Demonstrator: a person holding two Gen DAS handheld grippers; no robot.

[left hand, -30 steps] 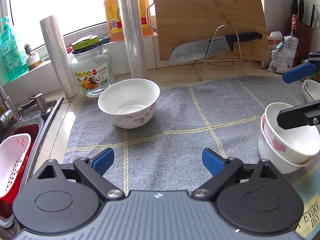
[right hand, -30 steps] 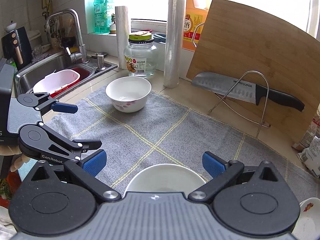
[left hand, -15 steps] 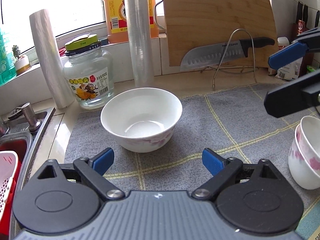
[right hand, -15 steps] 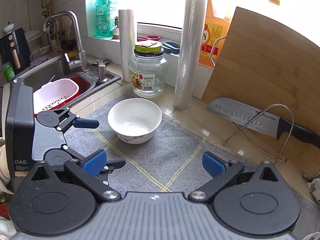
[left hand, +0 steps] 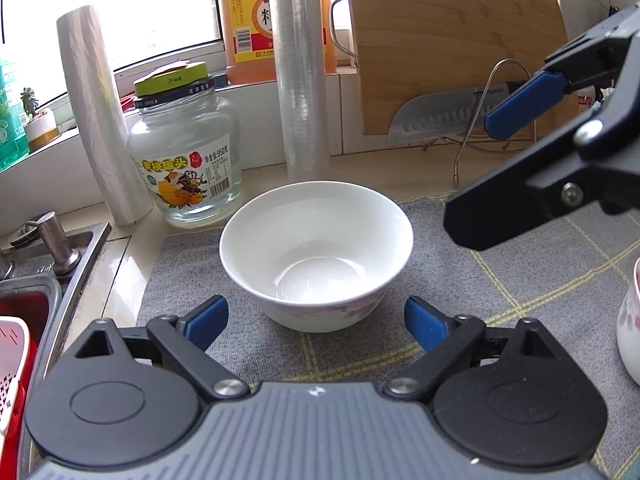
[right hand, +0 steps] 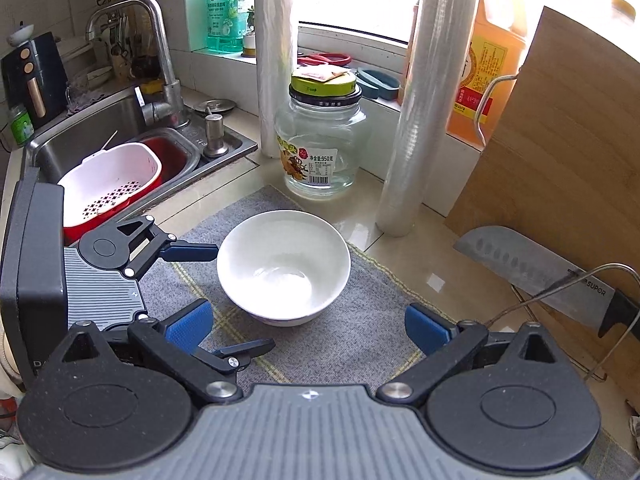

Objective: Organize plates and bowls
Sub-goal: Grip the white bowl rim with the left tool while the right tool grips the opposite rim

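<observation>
White glossy bowl [left hand: 316, 256] sits upright on the grey woven mat [left hand: 460, 280], just in front of the glass jar [left hand: 186, 152]. Left gripper [left hand: 316, 320] gapes wide, empty; right gripper [right hand: 308, 324] likewise. Best to straddle the thin, slick rim squarely before closing.

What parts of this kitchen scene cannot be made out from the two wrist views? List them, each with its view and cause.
- Pink-flowered bowl, left wrist view: cut off by the right edge; absent from the right wrist view.
- White bowl, right wrist view: its base hidden behind its own wall.
- Knife, left wrist view: handle covered by the right hand-held gripper.
- Glass jar label: print too small.
</observation>
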